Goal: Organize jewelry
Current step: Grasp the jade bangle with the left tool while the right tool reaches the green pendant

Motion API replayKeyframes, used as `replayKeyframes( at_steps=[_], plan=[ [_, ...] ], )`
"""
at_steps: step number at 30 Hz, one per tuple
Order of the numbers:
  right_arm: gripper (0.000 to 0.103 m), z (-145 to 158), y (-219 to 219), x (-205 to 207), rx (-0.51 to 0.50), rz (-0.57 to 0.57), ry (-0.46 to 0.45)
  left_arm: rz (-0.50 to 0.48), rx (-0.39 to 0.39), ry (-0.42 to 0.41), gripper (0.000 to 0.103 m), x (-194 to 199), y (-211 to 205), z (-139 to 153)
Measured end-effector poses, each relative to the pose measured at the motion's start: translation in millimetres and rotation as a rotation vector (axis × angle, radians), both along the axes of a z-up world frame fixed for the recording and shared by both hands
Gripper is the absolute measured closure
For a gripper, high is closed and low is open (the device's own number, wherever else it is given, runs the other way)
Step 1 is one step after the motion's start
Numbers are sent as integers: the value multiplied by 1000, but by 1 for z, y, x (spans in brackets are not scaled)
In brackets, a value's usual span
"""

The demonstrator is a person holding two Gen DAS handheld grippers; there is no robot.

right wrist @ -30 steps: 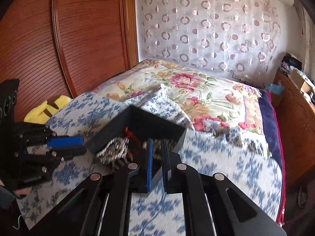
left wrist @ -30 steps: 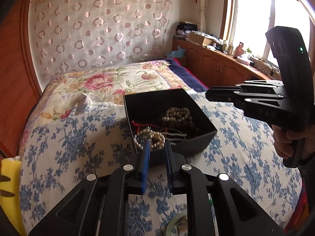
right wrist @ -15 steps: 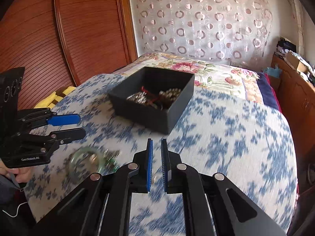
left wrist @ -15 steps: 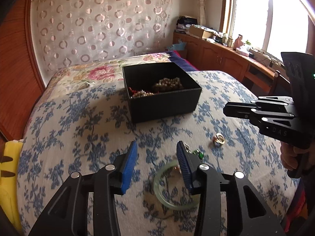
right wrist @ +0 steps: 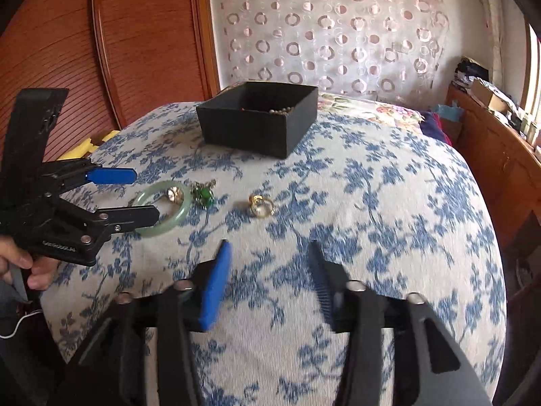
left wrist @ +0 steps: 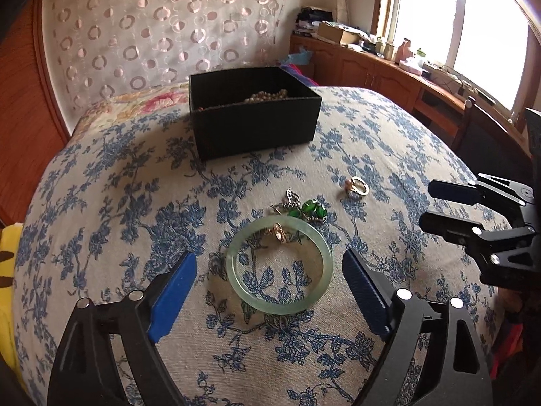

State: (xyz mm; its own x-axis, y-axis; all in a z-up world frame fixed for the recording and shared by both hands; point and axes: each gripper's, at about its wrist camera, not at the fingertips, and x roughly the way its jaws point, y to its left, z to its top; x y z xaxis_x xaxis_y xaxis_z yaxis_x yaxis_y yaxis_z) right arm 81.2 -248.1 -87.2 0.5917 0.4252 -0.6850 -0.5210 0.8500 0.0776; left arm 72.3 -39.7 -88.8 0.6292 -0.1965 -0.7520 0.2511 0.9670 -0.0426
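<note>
A black box (left wrist: 253, 111) (right wrist: 257, 118) holding bead strands stands at the far side of the blue-flowered bedspread. Nearer lie a pale green bangle (left wrist: 324, 260) (right wrist: 179, 216), a small rose-gold ring (left wrist: 279, 231) resting on its rim, a green-stone piece (left wrist: 312, 209) (right wrist: 204, 196) and a gold ring (left wrist: 358, 187) (right wrist: 260, 204). My left gripper (left wrist: 268, 260) (right wrist: 145, 193) is opening wide, its blue pads either side of the bangle without touching it. My right gripper (right wrist: 268, 247) (left wrist: 426, 203) is opening too, just short of the gold ring, with nothing between its fingers.
A yellow cushion (left wrist: 6, 270) lies at the bed's left edge below the wooden headboard (right wrist: 67, 34). A wooden cabinet (left wrist: 389, 71) with clutter runs under the window, and a dark chair (left wrist: 480, 135) stands by the bed's right side. A hand (right wrist: 20, 264) holds the left gripper.
Both grippers have drawn back from the black box and come down toward the loose jewelry. The left jaws widened steadily; the right jaws, shut until half a second ago, have parted.
</note>
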Motion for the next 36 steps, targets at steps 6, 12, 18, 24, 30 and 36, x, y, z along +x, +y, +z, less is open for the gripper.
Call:
replayKeyframes(
  at_steps=[6, 12, 18, 24, 30, 36],
  plan=[
    [50, -5, -3, -4, 12, -3, -2, 0, 23, 32, 18, 6, -8, -9],
    [46, -7, 5, -7, -27, 18, -14, -4, 80, 36, 18, 9, -16, -13],
    [46, -8, 5, -7, -15, 24, -4, -21, 81, 9, 34, 0, -18, -12],
    [46, -9, 7, -7, -32, 19, -5, -31, 28, -26, 34, -22, -9, -2],
    [46, -5, 21, -7, -69, 52, -7, -8, -9, -80, 34, -39, 8, 16],
    [62, 8, 49, 2, -71, 127, -9, 22, -34, -112, 34, -45, 23, 25]
  ],
)
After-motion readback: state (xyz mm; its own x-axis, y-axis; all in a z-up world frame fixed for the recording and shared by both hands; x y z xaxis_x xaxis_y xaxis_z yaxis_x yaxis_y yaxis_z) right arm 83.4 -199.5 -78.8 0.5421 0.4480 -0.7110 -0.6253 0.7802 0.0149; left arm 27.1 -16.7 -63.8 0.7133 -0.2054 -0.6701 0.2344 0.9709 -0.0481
